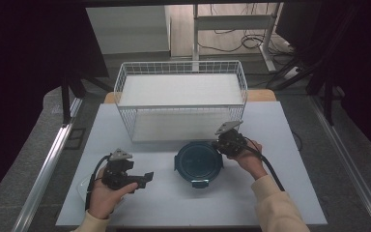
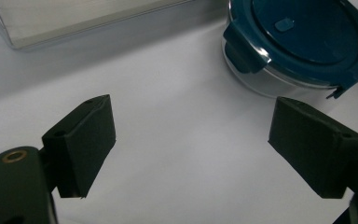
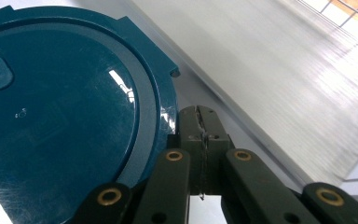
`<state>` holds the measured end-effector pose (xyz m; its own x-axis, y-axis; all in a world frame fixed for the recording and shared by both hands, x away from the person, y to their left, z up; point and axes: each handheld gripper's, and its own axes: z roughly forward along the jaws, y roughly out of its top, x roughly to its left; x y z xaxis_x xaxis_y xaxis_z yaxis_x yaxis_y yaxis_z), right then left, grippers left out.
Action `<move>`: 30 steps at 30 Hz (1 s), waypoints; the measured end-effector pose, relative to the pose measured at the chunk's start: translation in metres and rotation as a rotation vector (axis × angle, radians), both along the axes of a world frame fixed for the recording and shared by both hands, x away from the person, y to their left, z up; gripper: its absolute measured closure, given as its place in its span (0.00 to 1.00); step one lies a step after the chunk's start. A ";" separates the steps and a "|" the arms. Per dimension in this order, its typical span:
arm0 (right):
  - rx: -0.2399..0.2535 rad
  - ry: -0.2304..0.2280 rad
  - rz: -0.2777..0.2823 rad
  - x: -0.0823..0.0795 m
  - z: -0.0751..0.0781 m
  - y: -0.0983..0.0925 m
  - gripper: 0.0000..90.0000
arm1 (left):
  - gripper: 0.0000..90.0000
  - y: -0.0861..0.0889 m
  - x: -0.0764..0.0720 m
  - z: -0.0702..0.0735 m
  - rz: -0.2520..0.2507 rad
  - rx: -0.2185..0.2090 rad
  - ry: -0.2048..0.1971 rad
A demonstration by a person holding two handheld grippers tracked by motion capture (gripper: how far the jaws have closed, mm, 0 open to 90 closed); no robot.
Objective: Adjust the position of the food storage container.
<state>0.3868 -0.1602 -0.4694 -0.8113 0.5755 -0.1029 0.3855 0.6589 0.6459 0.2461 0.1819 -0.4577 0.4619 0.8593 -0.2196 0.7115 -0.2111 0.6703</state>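
Closest to the camera in the high view, two forearms reach over the front edge of a white counter (image 1: 174, 203), each hand holding a gripper. At the centre of the counter sits a round clear container (image 2: 265, 84) with a dark blue clip-on lid (image 1: 198, 162), just in front of a white wire basket (image 1: 181, 99).

On the container's right side, the right gripper (image 1: 221, 145) has its jaws pressed together with nothing between them, the tip touching or almost touching the lid's rim by a side clip (image 3: 170, 70). To the container's left, well apart from it, the left gripper (image 1: 145, 180) hovers with its jaws wide apart and empty, pointing toward the container.

The step looks like working on a lid clip. To do it well, push the closed tip squarely on the clip, and bring the open left jaws in to steady the container so it does not slide toward the basket.
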 end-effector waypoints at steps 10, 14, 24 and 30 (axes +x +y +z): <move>0.021 0.014 0.023 -0.012 -0.002 0.010 1.00 | 0.16 -0.002 0.000 0.000 -0.004 -0.005 0.002; 0.025 0.019 0.036 -0.014 -0.002 0.014 1.00 | 0.16 -0.001 0.000 0.001 -0.003 -0.011 0.003; 0.036 0.045 0.042 -0.022 -0.002 0.017 1.00 | 0.16 -0.001 0.000 0.000 -0.002 -0.018 0.008; 0.072 0.052 0.042 -0.023 -0.005 0.020 1.00 | 0.16 -0.001 0.001 0.000 -0.003 -0.016 0.007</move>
<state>0.3635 -0.1403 -0.4744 -0.8379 0.5455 -0.0194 0.3931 0.6277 0.6719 0.2468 0.1806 -0.4581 0.4631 0.8541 -0.2368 0.7157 -0.2029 0.6682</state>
